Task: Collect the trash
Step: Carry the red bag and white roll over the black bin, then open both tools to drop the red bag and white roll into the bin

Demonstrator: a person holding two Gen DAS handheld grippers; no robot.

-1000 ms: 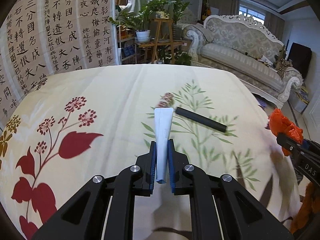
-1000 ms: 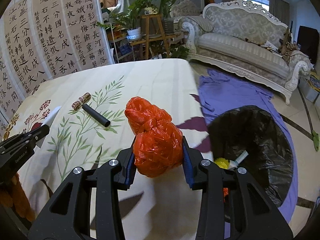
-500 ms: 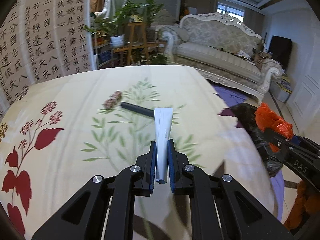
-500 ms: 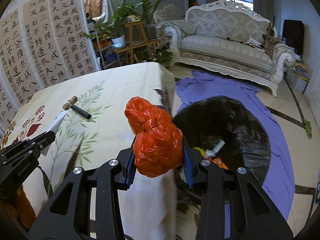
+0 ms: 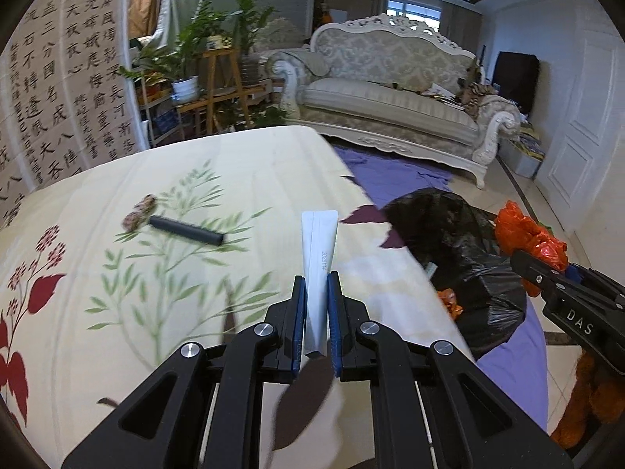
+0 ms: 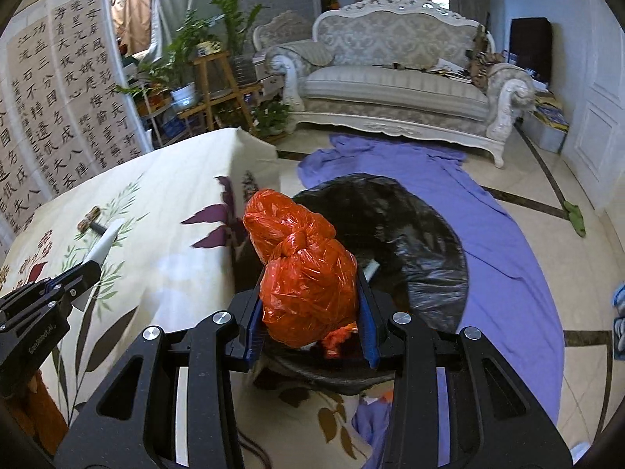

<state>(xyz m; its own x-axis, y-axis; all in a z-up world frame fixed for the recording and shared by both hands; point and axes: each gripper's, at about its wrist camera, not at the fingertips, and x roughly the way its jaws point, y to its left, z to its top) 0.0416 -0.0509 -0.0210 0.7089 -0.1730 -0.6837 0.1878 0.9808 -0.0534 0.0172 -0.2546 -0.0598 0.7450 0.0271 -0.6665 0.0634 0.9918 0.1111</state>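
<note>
Two pieces of trash are in hand. The right hand-held gripper is clamped on a knotted orange bag and holds it above the open mouth of the black bin, which stands on the floor just beside the desk. The left hand-held gripper pinches a folded white wrapper, above the desk's right edge with the bin near on its right.

The step in hand looks like the drop-off. Next, the right jaws need to part so the bag falls inside the liner; it seems well over the opening, so little further travel should be needed. The left load would have to swing right, past the desk edge, before release. A black tube and a small patterned roll lie on the desk uncollected.
</note>
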